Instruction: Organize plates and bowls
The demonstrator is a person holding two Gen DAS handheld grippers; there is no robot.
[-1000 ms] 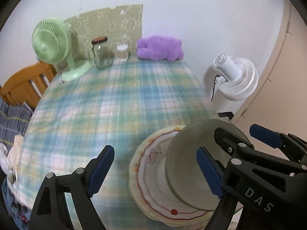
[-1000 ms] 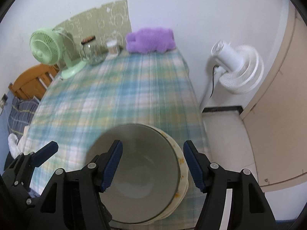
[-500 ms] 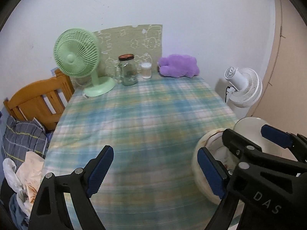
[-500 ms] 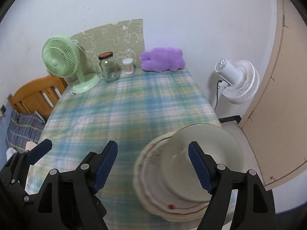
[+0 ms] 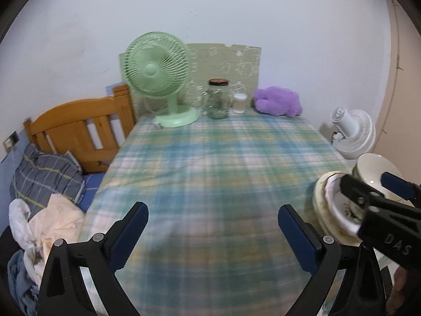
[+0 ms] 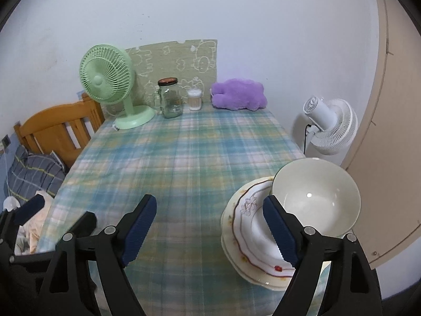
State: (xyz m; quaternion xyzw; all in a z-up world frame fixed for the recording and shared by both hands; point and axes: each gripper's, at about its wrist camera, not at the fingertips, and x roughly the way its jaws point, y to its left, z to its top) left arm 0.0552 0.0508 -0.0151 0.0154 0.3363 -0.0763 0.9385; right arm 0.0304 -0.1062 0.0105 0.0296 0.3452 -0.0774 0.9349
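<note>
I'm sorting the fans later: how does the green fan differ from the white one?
The green fan stands on the checked tablecloth and shows its grille; the white fan is off the table, beside its right edge, and shows its motor housing. Both have round grilles.

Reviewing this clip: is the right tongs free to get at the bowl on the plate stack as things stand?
Probably yes. The right tongs are opening with nothing between them, and the bowl sits uncovered on the plates just beside its right finger. The left tongs are off to the other side.
</note>
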